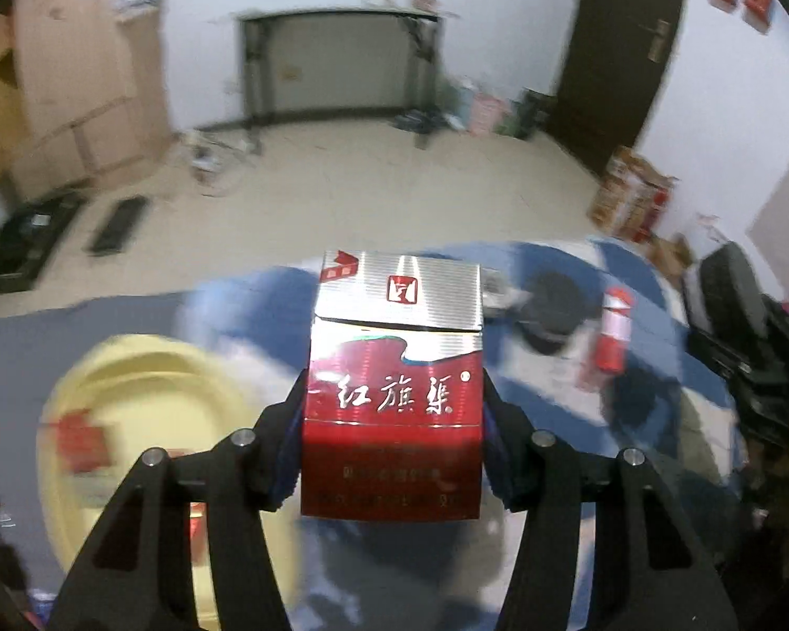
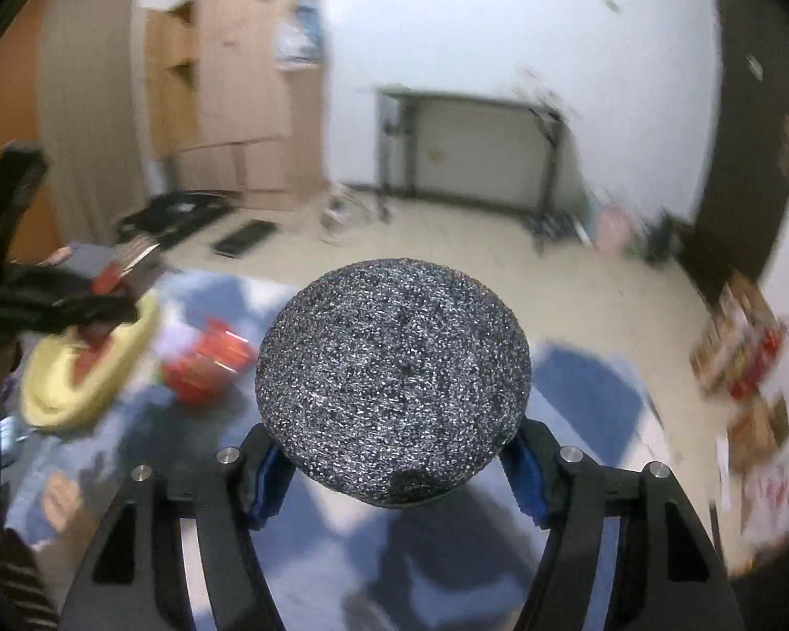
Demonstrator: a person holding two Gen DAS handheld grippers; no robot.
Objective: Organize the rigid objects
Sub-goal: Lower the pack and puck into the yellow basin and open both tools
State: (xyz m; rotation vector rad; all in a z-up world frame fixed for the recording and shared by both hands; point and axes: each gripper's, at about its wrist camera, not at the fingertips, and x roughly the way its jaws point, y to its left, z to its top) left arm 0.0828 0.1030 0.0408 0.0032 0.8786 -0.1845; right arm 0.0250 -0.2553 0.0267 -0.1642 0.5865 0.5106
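My left gripper (image 1: 393, 410) is shut on a red and silver cigarette pack (image 1: 394, 384), held upright above the blue and white cloth (image 1: 542, 384). A yellow plate (image 1: 147, 394) lies below to the left with red items in it. My right gripper (image 2: 394, 452) is shut on a dark speckled round stone (image 2: 393, 394), held above the cloth (image 2: 578, 399). In the right wrist view the yellow plate (image 2: 73, 394) sits at the left, and the left gripper (image 2: 52, 305) hovers over it, blurred.
A red and white can (image 1: 615, 331) stands on the cloth at right, beside a dark round object (image 1: 552, 310). Red packets (image 2: 205, 363) lie on the cloth by the plate. Boxes (image 1: 631, 200) stand on the floor near the dark door (image 1: 620, 52).
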